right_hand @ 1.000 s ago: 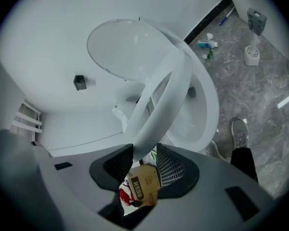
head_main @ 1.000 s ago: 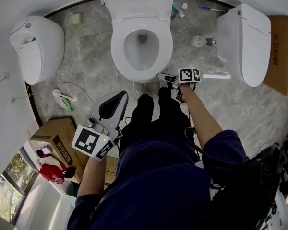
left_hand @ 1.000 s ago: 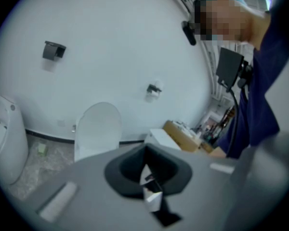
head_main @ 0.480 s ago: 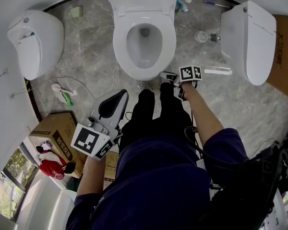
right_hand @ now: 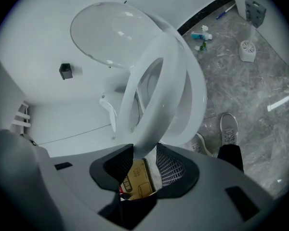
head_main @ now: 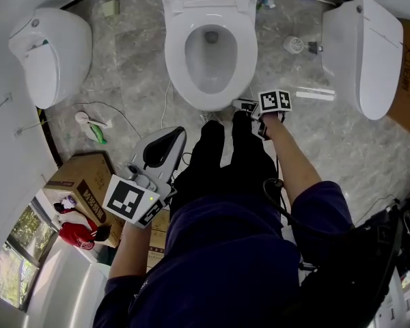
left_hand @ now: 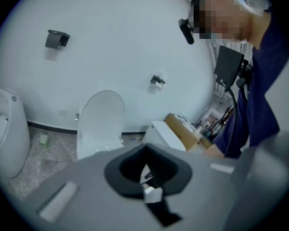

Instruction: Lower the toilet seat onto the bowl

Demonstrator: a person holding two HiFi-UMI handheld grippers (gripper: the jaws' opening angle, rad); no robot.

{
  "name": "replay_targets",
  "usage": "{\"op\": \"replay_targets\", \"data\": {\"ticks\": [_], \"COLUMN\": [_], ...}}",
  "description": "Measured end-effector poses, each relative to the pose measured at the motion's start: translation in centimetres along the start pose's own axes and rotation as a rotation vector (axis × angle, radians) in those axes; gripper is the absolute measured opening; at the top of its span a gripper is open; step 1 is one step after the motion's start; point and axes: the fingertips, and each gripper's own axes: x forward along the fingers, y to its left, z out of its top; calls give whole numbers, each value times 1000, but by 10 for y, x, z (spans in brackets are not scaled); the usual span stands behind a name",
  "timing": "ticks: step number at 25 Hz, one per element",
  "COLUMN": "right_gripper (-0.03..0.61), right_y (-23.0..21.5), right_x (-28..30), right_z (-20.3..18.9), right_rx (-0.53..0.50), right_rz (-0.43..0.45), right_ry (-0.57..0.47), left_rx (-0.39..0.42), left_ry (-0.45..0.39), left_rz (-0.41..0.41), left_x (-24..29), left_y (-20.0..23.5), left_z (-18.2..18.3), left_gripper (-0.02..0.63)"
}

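Observation:
A white toilet stands ahead with its lid (right_hand: 111, 32) upright against the wall. Its seat ring (right_hand: 154, 95) is tilted partway down over the bowl (right_hand: 197, 105). My right gripper (right_hand: 145, 150) is shut on the seat's front edge, with a ribbed pad on each side of it. In the head view the seat (head_main: 178, 60) lies over the bowl, and my right gripper (head_main: 246, 105) is at its front rim. My left gripper (head_main: 165, 145) hangs low beside the person's left leg, far from the toilet. Its jaws (left_hand: 147, 177) are shut with nothing between them.
A second white toilet (head_main: 48, 53) stands to the left and a third (head_main: 362, 53) to the right. A brush holder (head_main: 294, 44) and small litter lie near the wall. A cardboard box (head_main: 82, 190) sits at the lower left. The person's shoes (right_hand: 229, 129) stand before the bowl.
The head view has shifted slightly toward the toilet. My right gripper keeps hold of the seat's front edge. My left gripper has hardly moved.

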Motion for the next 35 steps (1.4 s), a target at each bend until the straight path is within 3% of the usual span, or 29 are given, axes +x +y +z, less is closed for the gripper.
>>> {"op": "replay_targets", "data": {"ticks": [20,35], "right_gripper": [138,137], "right_y": [-53,-89], "right_x": [34,58], "right_z": [-9,-8], "right_rx": [20,36], "right_rz": [-80,-161], "right_ry": [24,69], "left_rx": [-3,-55], "left_ry": [85,125], "left_rz": [1,22], "left_x": [14,27], "left_y": [13,37], "left_z": [-33,-49], "left_gripper": [2,2]}}
